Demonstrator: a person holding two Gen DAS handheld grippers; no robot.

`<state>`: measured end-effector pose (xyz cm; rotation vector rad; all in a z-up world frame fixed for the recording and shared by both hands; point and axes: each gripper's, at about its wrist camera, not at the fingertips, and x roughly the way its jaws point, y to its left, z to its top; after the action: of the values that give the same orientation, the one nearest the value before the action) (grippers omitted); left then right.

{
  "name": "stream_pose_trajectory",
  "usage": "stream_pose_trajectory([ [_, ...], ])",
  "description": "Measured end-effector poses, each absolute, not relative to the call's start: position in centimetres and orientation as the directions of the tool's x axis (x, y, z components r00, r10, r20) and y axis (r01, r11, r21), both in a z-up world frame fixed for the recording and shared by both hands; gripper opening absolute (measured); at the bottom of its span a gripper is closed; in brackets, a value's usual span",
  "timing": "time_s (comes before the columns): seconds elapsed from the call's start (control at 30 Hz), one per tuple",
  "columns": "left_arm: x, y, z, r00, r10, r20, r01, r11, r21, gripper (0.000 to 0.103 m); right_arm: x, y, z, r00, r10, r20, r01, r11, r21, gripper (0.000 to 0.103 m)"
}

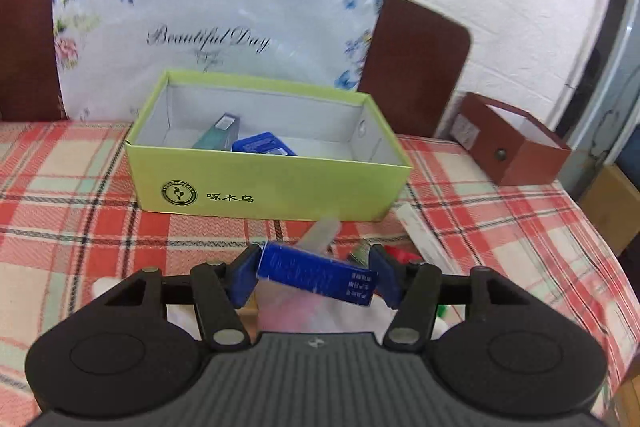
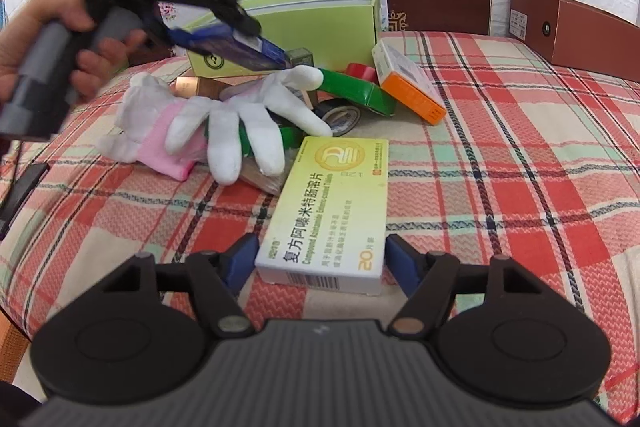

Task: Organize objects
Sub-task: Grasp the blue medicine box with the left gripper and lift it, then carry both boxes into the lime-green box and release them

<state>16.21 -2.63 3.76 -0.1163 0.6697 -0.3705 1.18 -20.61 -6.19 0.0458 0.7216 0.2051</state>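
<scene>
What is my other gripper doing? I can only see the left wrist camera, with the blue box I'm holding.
Observer: The right gripper is open, with a yellow medicine box between its fingers, lying on the plaid cloth.
Operator: What else needs tidying?
Observer: A white glove lies spread out just beyond that box.
Operator: And behind the glove?
Observer: An orange and white box sits tilted against a dark green carton.
</scene>
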Motion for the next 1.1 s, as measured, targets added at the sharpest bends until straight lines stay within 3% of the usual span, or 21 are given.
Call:
stream_pose_trajectory([
  [0.17,8.0,-0.8,3.1,0.710,-0.410,-0.573,0.353,0.911,-0.215,0.062,0.3,-20.9,-5.9,0.730,0.199,-0.654,-0.177,0.979,0.100,0.069],
  [0.33,3.3,0.3,-1.1,0.656,-0.356,-0.666,0.298,0.932,-0.204,0.061,-0.6,-21.0,-5.8,0.723,0.194,-0.663,-0.186,0.979,0.084,0.069],
  [0.47,3.6,0.1,-3.9,0.617,-0.302,-0.727,0.256,0.950,-0.177,0.063,-0.5,-20.5,-5.8,0.719,0.190,-0.668,-0.185,0.980,0.080,0.070],
  [0.57,4.4,0.0,-4.9,0.605,-0.285,-0.743,0.230,0.957,-0.179,0.071,-0.3,-19.9,-5.7,0.719,0.178,-0.671,-0.187,0.981,0.060,0.071],
  [0.87,4.7,-1.7,-5.3,0.584,-0.299,-0.755,0.282,0.947,-0.156,0.069,2.0,-18.8,-5.7,0.725,0.130,-0.677,-0.167,0.986,0.012,0.076],
  [1.03,5.4,-2.4,-5.6,0.590,-0.297,-0.751,0.307,0.943,-0.131,0.069,3.3,-18.5,-6.0,0.719,0.109,-0.687,-0.153,0.988,-0.004,0.075],
  [1.1,5.6,-2.4,-5.6,0.596,-0.295,-0.746,0.305,0.943,-0.130,0.069,3.7,-18.5,-6.2,0.713,0.100,-0.694,-0.141,0.990,-0.003,0.069],
])
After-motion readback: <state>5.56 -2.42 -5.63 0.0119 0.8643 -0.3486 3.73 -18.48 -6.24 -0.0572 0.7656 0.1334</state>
